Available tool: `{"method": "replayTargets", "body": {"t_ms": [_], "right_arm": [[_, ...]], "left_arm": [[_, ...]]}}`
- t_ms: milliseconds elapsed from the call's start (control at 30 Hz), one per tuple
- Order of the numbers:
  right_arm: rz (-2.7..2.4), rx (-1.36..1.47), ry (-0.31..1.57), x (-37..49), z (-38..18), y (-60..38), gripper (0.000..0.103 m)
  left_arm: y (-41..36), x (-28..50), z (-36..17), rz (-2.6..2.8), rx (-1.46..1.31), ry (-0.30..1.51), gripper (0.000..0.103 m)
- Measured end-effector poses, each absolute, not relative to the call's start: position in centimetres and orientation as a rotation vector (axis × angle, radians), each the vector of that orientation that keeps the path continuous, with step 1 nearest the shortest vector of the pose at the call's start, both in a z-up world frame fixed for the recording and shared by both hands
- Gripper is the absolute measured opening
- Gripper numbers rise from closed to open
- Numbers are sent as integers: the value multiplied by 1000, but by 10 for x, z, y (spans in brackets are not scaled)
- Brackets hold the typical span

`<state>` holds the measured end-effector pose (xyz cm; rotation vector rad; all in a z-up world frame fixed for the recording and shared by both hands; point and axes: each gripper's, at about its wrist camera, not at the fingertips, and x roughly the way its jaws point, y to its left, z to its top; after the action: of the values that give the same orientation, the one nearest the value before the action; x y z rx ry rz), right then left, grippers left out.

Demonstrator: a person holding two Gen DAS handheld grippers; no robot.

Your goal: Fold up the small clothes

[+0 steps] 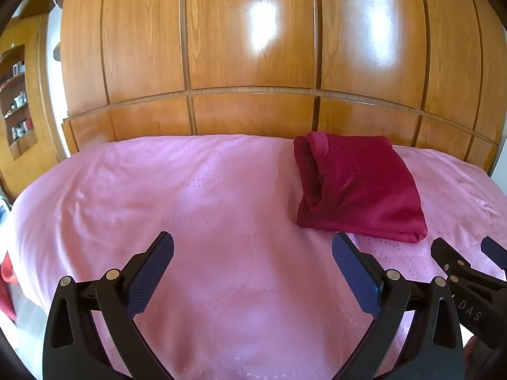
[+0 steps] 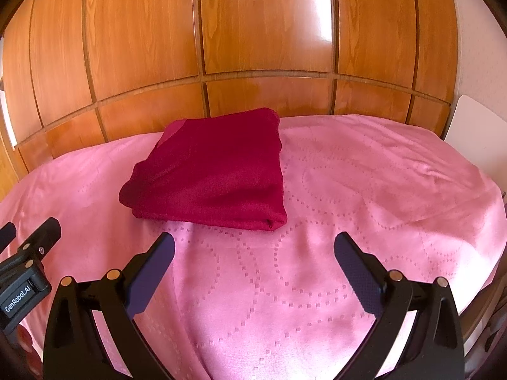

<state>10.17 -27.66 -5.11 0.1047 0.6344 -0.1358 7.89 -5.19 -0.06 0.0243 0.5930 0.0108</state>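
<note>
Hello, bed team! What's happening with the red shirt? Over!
Left tool open, empty. Right tool open, empty. Red garment folded on pink bedspread, beyond both tools, untouched. Nothing in the way.

We list: pink bedspread (image 1: 221,205) with dotted pattern; glossy wooden panelled wardrobe (image 1: 247,47) at 12 o'clock; cluttered shelves (image 1: 17,101) at 9 o'clock.

Left gripper (image 1: 253,253) jaws spread wide, empty. Right gripper (image 2: 253,253) likewise, apparently just beside it, level.
</note>
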Motion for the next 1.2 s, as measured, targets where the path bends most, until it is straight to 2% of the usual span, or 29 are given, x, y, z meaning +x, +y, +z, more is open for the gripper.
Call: {"method": "replayTargets", "body": {"t_ms": [1200], "right_arm": [[-133,113,650,98,-60,-273,101]], "left_arm": [[-57,73,2,2,36,566,99]]}}
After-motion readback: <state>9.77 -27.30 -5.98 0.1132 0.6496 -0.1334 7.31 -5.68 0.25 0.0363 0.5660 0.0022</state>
